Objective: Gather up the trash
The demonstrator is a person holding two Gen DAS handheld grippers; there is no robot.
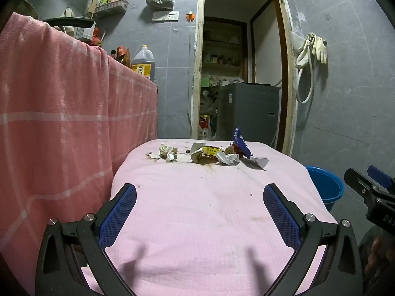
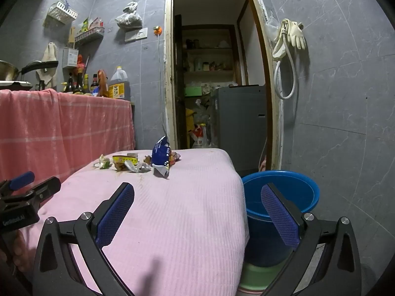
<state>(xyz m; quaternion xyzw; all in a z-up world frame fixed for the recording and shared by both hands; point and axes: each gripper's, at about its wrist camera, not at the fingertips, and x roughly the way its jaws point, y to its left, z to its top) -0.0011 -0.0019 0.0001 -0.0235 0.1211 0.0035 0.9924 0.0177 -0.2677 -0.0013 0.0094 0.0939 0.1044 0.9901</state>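
Trash lies at the far end of a pink-covered table (image 1: pixel 197 209): a crumpled paper wad (image 1: pixel 167 153), a yellow-labelled wrapper (image 1: pixel 209 151), white tissue (image 1: pixel 228 158) and a blue snack bag (image 1: pixel 241 143). In the right wrist view the blue snack bag (image 2: pixel 161 156) stands upright beside the yellow-labelled wrapper (image 2: pixel 124 159). My left gripper (image 1: pixel 200 197) is open over the near half of the table, nothing between its fingers. My right gripper (image 2: pixel 197 196) is open too, empty, above the table's right edge. A blue bucket (image 2: pixel 281 192) stands on the floor to the right of the table.
A counter draped in a pink checked cloth (image 1: pixel 61 113) rises at the left, with bottles and an oil jug (image 1: pixel 143 63) on top. An open doorway (image 1: pixel 242 74) behind the table shows a grey appliance (image 1: pixel 249 111). Rubber gloves and a hose (image 1: pixel 312 51) hang on the tiled wall.
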